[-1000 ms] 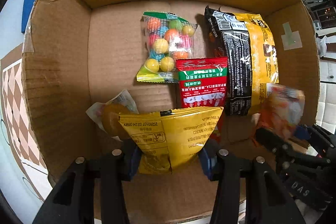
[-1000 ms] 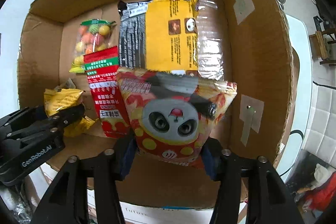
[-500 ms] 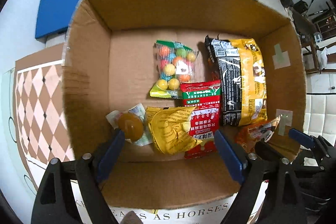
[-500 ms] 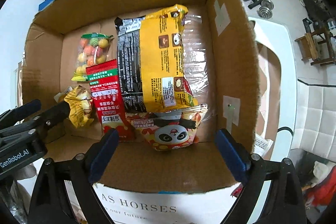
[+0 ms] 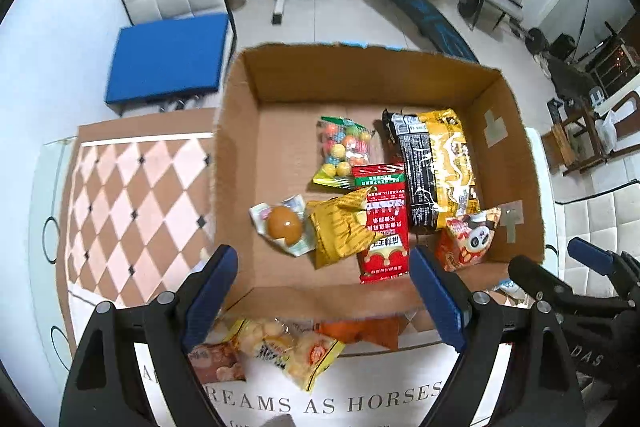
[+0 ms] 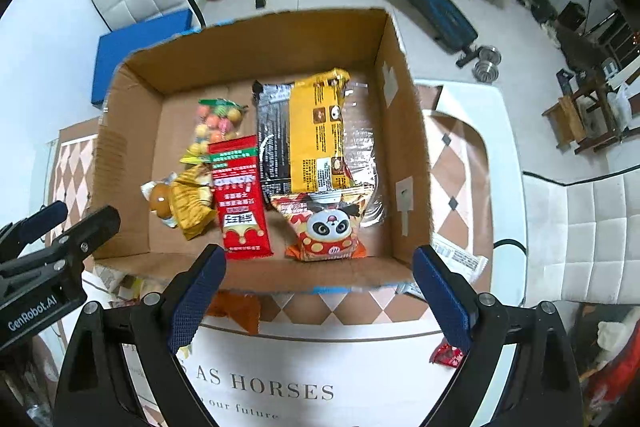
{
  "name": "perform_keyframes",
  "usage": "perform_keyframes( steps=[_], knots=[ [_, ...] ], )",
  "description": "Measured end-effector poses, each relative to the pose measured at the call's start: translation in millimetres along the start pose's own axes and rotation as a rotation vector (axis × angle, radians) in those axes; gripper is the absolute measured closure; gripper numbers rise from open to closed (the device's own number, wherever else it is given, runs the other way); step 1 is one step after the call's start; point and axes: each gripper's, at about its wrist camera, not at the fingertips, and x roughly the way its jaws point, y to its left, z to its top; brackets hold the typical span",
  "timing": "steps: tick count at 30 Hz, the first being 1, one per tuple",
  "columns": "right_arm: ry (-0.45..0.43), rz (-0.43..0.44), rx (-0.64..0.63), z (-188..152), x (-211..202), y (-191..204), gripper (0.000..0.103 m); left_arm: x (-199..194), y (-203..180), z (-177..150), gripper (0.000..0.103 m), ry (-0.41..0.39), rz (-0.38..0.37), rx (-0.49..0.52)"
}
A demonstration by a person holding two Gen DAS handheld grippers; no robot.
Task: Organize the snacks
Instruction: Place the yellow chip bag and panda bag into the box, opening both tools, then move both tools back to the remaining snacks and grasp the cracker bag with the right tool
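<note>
Cardboard box [image 5: 360,75] below open tool [image 5: 324,291].

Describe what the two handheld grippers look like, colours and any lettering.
Both are black plastic with silver screws and textured blue pads on the fingers. The left gripper carries white "GenRobot.AI" lettering on its body; the right gripper shows no lettering in its own view.

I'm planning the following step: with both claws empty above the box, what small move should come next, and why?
Probably lower the left claw toward the pale yellow snack bag lying outside the cardboard box, at its near wall. Both claws stand open and hold nothing, and that bag is not yet inside.
</note>
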Motion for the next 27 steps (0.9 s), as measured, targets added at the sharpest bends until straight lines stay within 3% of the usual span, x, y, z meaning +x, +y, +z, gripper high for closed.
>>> perform_keyframes(
  steps=[10, 15, 19, 21, 27],
  knots=[
    [-0.125, 0.034, -0.002, -41.4, -64.8, 13.6, 0.007, -62.3, 2.6, -42.2, 0.015, -0.15, 0.031, -0.001],
    [-0.147, 0.065, 0.017, -59.1, -84.1, 17.1, 0.007, -79.8, 8.9, -56.0, 0.015, -0.182, 0.024, -0.022],
    [-0.108, 0.121, 0.06, -72.5, -78.9, 19.5, 0.006, -80.6, 24.6, -68.8, 0.014, -0.179, 0.03, -0.048],
    [-0.063, 0.162, 0.087, -81.1, -63.9, 24.4, 0.006, -73.1, 36.6, -75.8, 0.002, -0.155, 0.037, -0.068],
    [0.104, 0.246, 0.118, -104.8, 9.8, 56.1, 0.006, -30.8, 86.5, -108.2, 0.002, -0.046, 0.11, -0.139]
  ],
)
